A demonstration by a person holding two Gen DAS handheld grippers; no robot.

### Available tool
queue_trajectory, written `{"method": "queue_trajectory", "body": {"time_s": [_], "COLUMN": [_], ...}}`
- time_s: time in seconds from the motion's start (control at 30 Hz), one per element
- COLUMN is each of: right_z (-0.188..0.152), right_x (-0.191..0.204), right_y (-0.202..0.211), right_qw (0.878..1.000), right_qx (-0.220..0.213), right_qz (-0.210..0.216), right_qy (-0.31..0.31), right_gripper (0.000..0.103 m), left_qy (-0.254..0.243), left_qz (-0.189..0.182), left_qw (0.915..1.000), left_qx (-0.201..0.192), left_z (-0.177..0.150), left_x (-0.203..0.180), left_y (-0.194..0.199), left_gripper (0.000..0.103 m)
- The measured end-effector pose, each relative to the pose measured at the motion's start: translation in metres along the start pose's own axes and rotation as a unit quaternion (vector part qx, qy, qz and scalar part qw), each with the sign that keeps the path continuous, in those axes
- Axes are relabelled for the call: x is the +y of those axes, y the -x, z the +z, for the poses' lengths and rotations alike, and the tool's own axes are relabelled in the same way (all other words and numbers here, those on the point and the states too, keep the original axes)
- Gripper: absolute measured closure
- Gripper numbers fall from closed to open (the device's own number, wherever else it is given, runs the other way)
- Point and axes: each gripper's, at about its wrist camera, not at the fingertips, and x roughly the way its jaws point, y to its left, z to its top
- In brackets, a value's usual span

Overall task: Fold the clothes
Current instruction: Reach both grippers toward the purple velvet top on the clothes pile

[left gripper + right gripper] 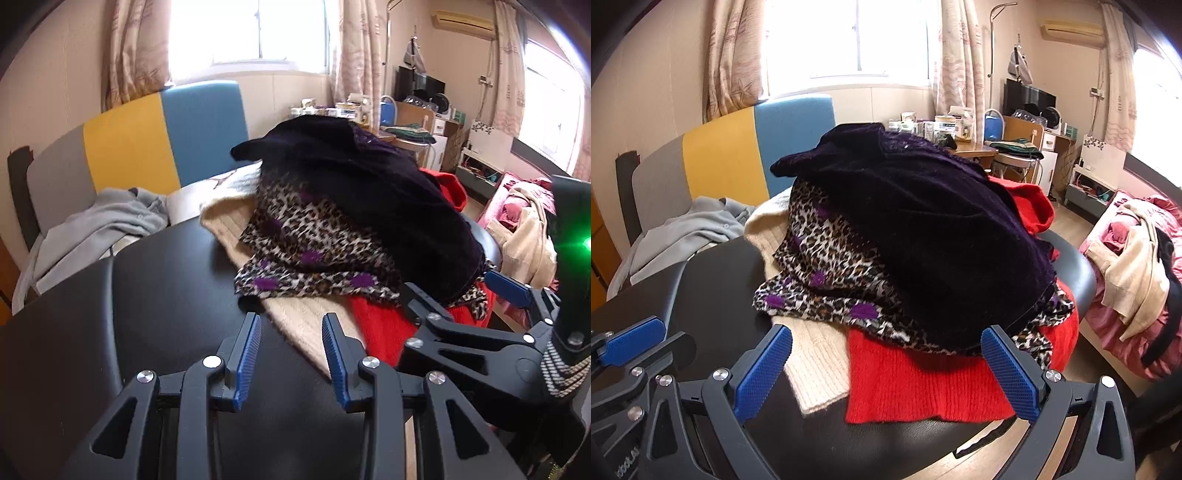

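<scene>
Covering most of the pile, dark velvet garment (pixel 923 229) on top, so lower pieces only partly seen: leopard-print cloth (pixel 827 273) under it, cream knit (pixel 816 365) and red knit (pixel 916 384) at the bottom, edges out toward the cameras. Whole pile resting on black table (pixel 713 273), far side of it hidden behind the clothes. Left gripper (pixel 291 354) low over the table, blue pads parted and empty, tips just before the cream knit edge. Right gripper (pixel 886 373) spread wide, nothing between, red knit lying between the two pads; touching or not, cannot tell. Beside the table, grey garment (pixel 107 225) on a grey, yellow and blue chair (pixel 147 136). At far right, pink bed (pixel 1115 317) with beige clothing, cut off by the frame edge
</scene>
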Motion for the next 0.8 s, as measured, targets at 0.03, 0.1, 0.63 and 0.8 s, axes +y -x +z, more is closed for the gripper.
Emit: {"method": "queue_trajectory", "body": {"time_s": [0.03, 0.1, 0.63, 0.8], "right_z": [-0.002, -0.006, 0.030, 0.100], "right_x": [0.001, 0.004, -0.032, -0.055], "right_y": [-0.001, -0.002, -0.021, -0.056], "right_qw": [1.000, 1.000, 0.992, 0.994], "right_qx": [0.002, 0.007, -0.040, -0.045], "right_qz": [0.006, 0.018, 0.117, 0.091], "right_qy": [0.004, 0.013, -0.015, -0.031], "right_gripper": [0.000, 0.000, 0.000, 0.000], "left_qy": [0.000, 0.010, 0.121, 0.145], "left_qz": [0.003, 0.000, -0.013, -0.069], "left_qw": [1.0000, 0.9999, 0.9831, 0.9786], "left_qx": [0.000, -0.002, 0.137, 0.128], "left_z": [0.000, -0.007, -0.136, -0.143], "left_x": [-0.001, 0.003, 0.124, 0.138], "left_y": [0.000, 0.001, -0.060, -0.055], "left_gripper": [0.068, 0.068, 0.061, 0.044]}}
